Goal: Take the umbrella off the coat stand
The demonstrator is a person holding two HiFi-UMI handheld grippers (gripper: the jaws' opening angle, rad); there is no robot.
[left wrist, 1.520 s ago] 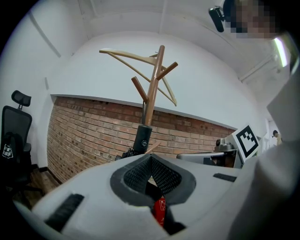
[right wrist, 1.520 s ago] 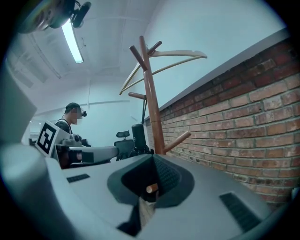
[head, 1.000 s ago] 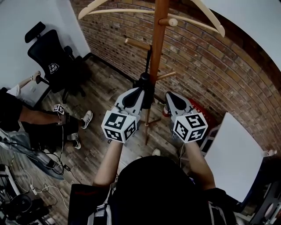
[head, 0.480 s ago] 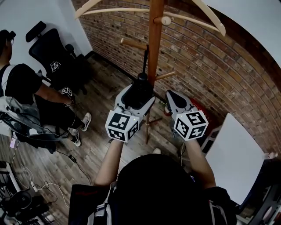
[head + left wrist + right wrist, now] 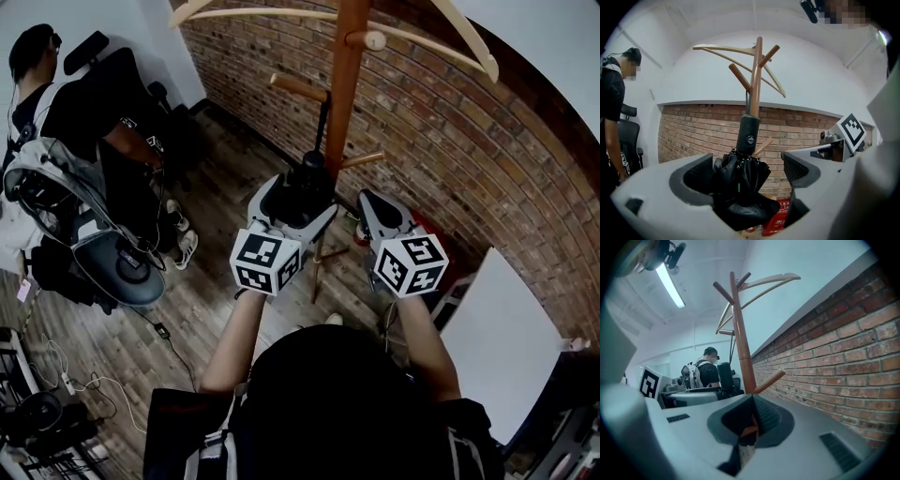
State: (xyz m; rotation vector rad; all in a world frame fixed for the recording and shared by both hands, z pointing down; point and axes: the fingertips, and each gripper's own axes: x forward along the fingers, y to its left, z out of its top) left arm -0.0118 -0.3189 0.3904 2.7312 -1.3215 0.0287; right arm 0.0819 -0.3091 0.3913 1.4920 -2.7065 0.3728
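1. Umbrella (image 5: 740,180): black, folded, hangs handle-up by its thin strap (image 5: 747,101) from a peg (image 5: 739,77) of the wooden coat stand (image 5: 756,70). It sits right against the pole and isn't off the stand yet.
2. Left tongs (image 5: 746,165): jaws have just been opening and now stand wide. The umbrella's bunched canopy is btwn them. Its folds lie against the left-hand pad, while the other pad (image 5: 797,168) stands clear of the fabric, so there's no grip on it.
3. In the head view the left tongs point roughly level at the pole, w/ the black bundle poking up btwn the jaws. The marker cube (image 5: 265,262) is nearest the camera.
4. Right tongs (image 5: 753,403): jaws together, nothing held. They sit to the right of the pole, apart from the umbrella. A lower peg (image 5: 769,380) sticks out just ahead of them.
5. The 2 tongs are side by side, w/ the pole btwn them in the head view.
6. Around:
   - a brick wall (image 5: 450,141) behind the stand
   - a wood-plank floor (image 5: 216,281)
   - a red box (image 5: 776,213) low near the stand's foot
   - a white panel (image 5: 497,337) at right
   - a person in black w/ a backpack (image 5: 56,178) at far left, well apart from the stand
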